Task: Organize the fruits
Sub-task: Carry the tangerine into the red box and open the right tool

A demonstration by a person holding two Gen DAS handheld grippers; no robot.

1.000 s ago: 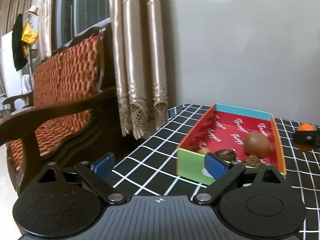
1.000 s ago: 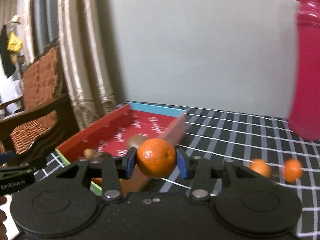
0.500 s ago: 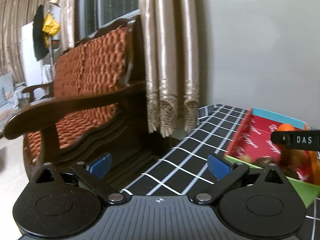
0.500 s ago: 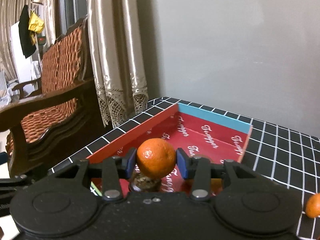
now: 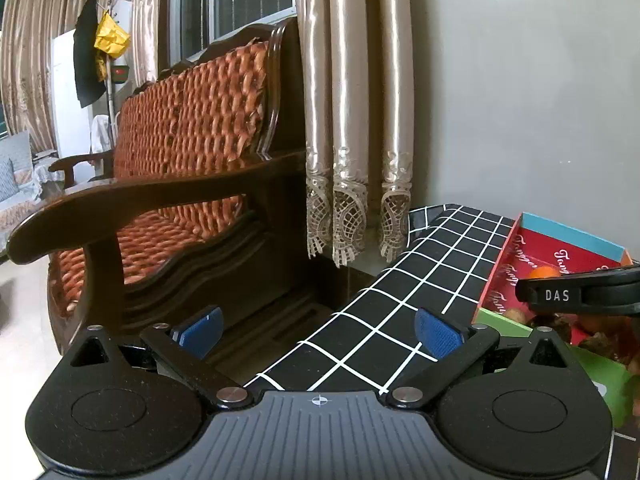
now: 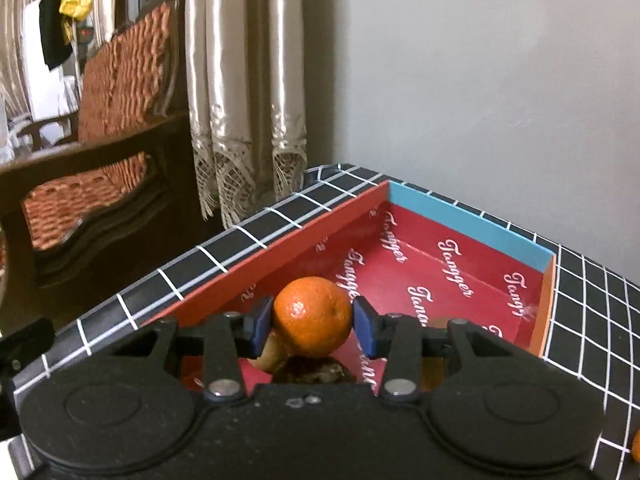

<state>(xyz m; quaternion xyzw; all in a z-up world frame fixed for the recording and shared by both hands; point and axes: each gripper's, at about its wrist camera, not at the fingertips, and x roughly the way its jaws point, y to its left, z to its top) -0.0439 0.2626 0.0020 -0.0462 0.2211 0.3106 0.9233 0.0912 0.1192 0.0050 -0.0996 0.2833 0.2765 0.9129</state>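
Note:
My right gripper (image 6: 313, 320) holds a mandarin orange (image 6: 312, 314) low over the near end of the red box (image 6: 472, 224). Its jaws are starting to open, and the blue pads still sit against the fruit's sides. Under the orange lie a dark wrinkled fruit (image 6: 312, 372) and a brown one (image 6: 269, 356). My left gripper (image 5: 318, 336) stands wide open with nothing in it, over the checked table's left edge (image 5: 360, 312). The left wrist view shows the box (image 5: 568, 236) at the right, with the right gripper's black finger (image 5: 576, 294) across it and the orange (image 5: 546, 271) behind.
A wooden bench with orange woven cushions (image 5: 180, 140) stands left of the table, and beige curtains (image 5: 352, 120) hang behind it. A grey wall backs the table. Another orange (image 6: 635, 446) lies on the cloth at the right edge.
The right gripper carried the orange leftward from beside the box to over its near end. The left gripper swung left, away from the box, toward the bench.

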